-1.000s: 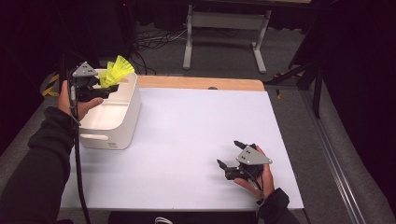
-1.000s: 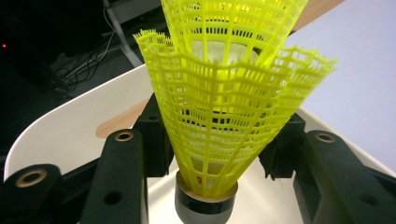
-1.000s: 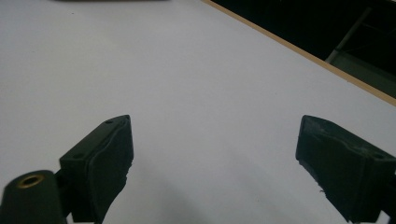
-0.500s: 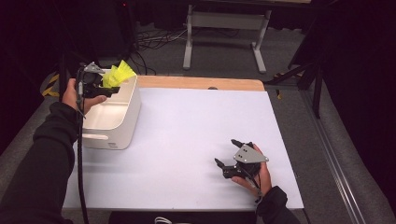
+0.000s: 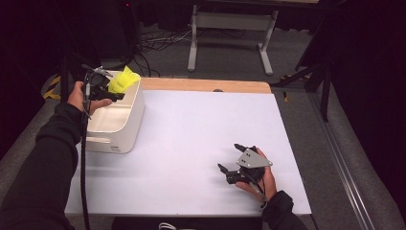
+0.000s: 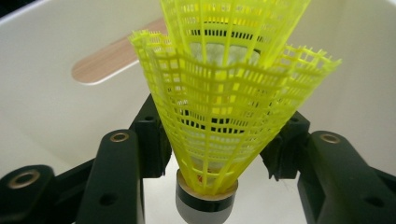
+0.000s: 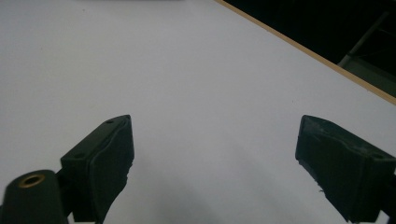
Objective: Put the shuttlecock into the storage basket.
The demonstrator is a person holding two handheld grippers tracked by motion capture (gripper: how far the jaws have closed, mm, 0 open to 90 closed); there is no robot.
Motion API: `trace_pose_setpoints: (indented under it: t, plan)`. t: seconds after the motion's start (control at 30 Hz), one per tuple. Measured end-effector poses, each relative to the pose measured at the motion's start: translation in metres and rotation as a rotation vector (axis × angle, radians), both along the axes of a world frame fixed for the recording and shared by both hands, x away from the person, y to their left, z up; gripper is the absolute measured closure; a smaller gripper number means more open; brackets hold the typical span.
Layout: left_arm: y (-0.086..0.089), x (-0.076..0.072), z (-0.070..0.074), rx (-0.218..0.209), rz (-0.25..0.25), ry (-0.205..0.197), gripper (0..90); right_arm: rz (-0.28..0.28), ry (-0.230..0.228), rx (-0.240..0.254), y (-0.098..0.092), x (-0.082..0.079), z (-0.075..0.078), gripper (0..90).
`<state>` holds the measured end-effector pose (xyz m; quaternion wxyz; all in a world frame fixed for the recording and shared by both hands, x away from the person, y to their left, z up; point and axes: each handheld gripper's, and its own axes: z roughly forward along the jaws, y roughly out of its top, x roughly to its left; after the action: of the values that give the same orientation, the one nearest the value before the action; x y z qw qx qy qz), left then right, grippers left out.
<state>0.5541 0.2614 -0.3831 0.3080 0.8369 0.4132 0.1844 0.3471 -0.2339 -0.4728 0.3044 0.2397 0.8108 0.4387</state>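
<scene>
Two nested yellow plastic shuttlecocks [image 6: 224,107] stand cork-down between the jaws of my left gripper [image 6: 217,140]. The pads touch the mesh skirt on both sides, and the jaws have just been opening a little around it. In the high view the left gripper [image 5: 114,92] holds the shuttlecocks [image 5: 123,79] over the back end of a white bin [image 5: 134,115], whose inner wall [image 6: 46,116] surrounds them. My right gripper [image 5: 230,156] rests low over the white table at the front right. Its jaws are wide apart, with nothing between the right gripper's pads [image 7: 215,154].
The white tabletop [image 5: 191,134] has a wooden strip [image 5: 206,85] along its far edge. A slot in the bin wall shows wood [image 6: 112,56] behind it. Beyond the table are a grey floor, cables and a metal stand [image 5: 230,28].
The left gripper has sunk slightly with the shuttlecocks toward the back of the bin. The right gripper has stayed where it was.
</scene>
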Motion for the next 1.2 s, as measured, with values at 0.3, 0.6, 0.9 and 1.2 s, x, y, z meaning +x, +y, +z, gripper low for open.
trace_pose_setpoints:
  t: [0.3, 0.6, 0.9, 1.2]
  plan:
    - [-0.008, 0.008, -0.006, 0.061, 0.025, 0.065, 13.4, 0.001, 0.007, 0.012, -0.002, 0.001, -0.001, 12.2]
    - [-0.005, 0.001, 0.003, 0.037, 0.004, 0.000, 7.0, 0.003, 0.009, 0.007, -0.001, 0.000, -0.001, 12.1]
    - [-0.001, -0.013, 0.017, 0.018, -0.041, -0.068, 7.5, -0.001, 0.000, 0.002, -0.002, -0.001, 0.000, 12.1]
    - [0.000, -0.025, 0.021, -0.015, -0.047, -0.140, 9.4, -0.005, -0.009, 0.001, -0.003, -0.003, 0.002, 12.1]
